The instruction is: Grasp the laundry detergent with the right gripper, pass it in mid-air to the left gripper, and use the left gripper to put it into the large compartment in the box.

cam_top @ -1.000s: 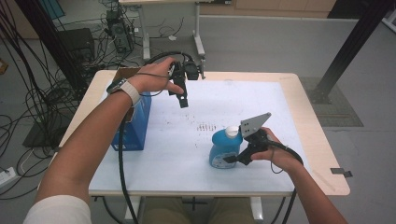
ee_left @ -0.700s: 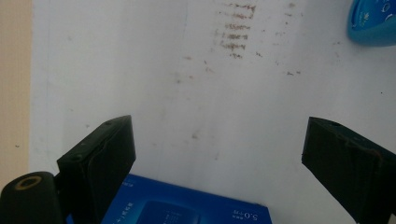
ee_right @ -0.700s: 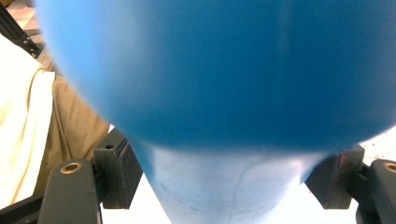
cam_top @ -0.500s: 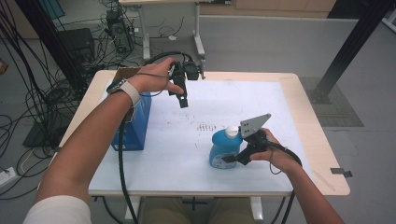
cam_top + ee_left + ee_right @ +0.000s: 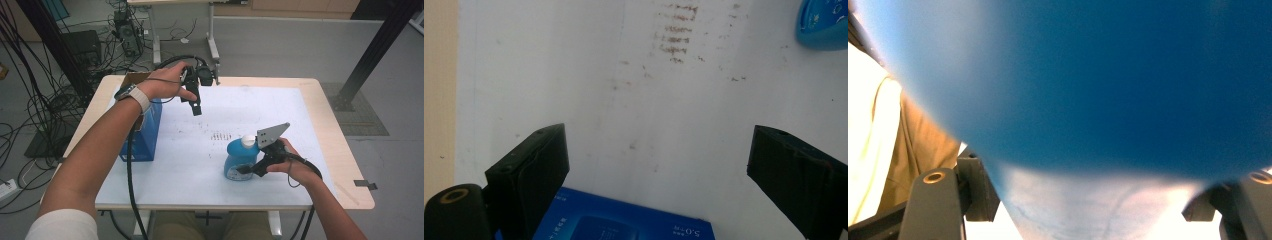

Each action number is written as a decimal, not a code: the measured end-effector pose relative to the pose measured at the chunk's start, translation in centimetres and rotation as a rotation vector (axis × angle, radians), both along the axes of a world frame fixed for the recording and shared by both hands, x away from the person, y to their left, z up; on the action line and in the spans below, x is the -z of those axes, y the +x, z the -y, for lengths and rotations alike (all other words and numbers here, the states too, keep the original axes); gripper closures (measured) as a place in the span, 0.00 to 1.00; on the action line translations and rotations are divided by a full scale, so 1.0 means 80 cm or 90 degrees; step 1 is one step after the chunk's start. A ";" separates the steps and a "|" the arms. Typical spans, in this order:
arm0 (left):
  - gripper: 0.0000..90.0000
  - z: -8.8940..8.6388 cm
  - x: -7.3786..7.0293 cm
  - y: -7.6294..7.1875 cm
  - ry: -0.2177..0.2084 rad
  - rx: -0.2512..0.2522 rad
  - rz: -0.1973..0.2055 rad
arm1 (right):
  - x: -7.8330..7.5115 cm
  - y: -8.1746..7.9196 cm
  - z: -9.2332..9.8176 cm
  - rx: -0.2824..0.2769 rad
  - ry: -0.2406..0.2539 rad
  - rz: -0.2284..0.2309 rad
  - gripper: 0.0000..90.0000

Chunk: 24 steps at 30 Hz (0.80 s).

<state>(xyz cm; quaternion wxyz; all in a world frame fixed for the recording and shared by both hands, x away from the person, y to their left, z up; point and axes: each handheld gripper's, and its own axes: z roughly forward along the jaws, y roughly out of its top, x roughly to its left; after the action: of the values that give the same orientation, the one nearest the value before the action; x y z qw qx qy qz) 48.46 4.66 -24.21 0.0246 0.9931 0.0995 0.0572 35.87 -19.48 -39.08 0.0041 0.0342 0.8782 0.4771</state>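
My right gripper (image 5: 246, 169) at five o'clock, jaws just closing around the bottle (image 5: 239, 159), my left gripper (image 5: 196, 109) wide open, empty, at eleven.

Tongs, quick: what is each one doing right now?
Left tongs: open, holding nothing, above the white table.
Right tongs: around the blue bottle, jaws just been closing; a firm grip cannot be told.
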 end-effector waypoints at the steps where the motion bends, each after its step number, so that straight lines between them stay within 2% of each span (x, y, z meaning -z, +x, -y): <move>1: 0.11 0.000 0.000 0.000 0.001 -0.001 -0.001 | 0.000 0.000 0.000 0.000 0.000 0.000 0.32; 24: 0.11 0.001 0.001 -0.001 0.000 -0.001 -0.002 | 0.005 -0.001 -0.002 0.006 0.022 0.008 0.35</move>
<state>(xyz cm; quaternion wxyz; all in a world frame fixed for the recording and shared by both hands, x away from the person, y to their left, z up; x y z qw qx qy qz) 48.42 4.59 -24.28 0.0242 0.9931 0.1004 0.0560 35.77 -19.34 -39.44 0.0111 0.0352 0.8696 0.4924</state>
